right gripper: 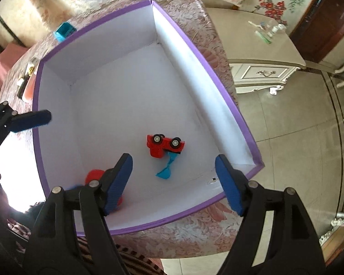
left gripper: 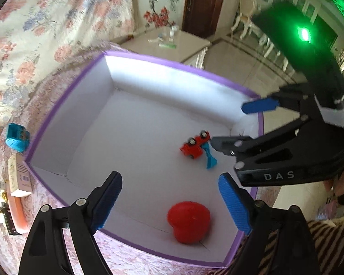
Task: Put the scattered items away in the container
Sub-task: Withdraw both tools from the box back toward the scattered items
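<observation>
A white box with a purple rim (left gripper: 64, 96) (right gripper: 220, 73) stands on a floral-covered table. Inside it lie a red toy truck with a blue scoop (left gripper: 196, 145) (right gripper: 164, 145), tipped on its side, and a red heart-shaped object (left gripper: 189, 222) (right gripper: 94, 175). My left gripper (left gripper: 172, 204) is open and empty above the box's near rim, over the heart. My right gripper (right gripper: 174, 183) is open and empty above the box's near corner; it also shows in the left wrist view (left gripper: 236, 123). A blue toy car (left gripper: 17, 137) (right gripper: 64, 32) sits outside the box.
Small cartons and an orange item (left gripper: 18, 183) (right gripper: 28, 84) lie on the table beside the box. A cream side cabinet (right gripper: 263, 73) with small items stands beyond the table, with white chairs (left gripper: 247, 16) on the tiled floor.
</observation>
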`<state>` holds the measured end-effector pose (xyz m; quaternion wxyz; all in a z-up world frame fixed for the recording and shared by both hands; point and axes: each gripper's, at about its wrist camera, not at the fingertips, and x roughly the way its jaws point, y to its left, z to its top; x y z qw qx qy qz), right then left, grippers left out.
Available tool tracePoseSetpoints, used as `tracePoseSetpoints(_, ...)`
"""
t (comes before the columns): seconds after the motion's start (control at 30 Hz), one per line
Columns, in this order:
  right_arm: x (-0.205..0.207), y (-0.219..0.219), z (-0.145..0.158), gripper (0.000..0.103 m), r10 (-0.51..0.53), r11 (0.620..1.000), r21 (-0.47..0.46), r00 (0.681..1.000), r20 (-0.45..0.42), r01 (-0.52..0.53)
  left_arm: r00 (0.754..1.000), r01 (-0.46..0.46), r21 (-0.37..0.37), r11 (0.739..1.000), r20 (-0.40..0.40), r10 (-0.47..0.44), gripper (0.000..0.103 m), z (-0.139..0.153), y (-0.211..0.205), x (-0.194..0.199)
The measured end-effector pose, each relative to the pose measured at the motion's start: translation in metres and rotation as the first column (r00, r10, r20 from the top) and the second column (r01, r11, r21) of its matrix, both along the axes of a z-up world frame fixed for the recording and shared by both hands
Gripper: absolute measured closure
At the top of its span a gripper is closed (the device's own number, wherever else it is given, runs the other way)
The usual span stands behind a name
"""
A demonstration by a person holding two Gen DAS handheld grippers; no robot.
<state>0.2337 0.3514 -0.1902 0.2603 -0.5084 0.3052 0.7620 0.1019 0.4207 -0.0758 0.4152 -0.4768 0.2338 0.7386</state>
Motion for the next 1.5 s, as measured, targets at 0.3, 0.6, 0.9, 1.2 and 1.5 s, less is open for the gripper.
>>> tracePoseSetpoints(0.3,-0.043,-0.026,0.034,0.026,-0.048,0.998,0.047,0.999,-0.021,0.049,0.997,-0.079,0.046,0.996,-0.016,0.080,0.016,-0.004,-0.054,-0.052)
tracePoseSetpoints(0.6,-0.084,-0.046,0.069,0.026,-0.149,0.984,0.089,0.986,-0.072,0.155,0.986,-0.169,0.058,0.984,0.002,0.169,0.016,-0.006,-0.134,-0.099)
tracePoseSetpoints(0.9,-0.165,-0.093,0.093,0.026,-0.042,0.990,0.126,0.988,-0.146,0.061,0.930,-0.367,0.054,0.929,0.040,0.365,0.016,-0.019,-0.224,-0.146)
tracePoseSetpoints(1.2,-0.231,-0.131,0.086,0.026,0.046,0.994,0.100,0.988,-0.148,-0.031,0.889,-0.456,0.005,0.890,0.054,0.455,0.016,-0.039,-0.287,-0.169)
tracePoseSetpoints(1.5,-0.273,-0.153,0.066,0.026,0.082,0.996,0.052,0.992,-0.100,-0.077,0.875,-0.480,-0.032,0.877,0.052,0.481,0.016,-0.057,-0.317,-0.181)
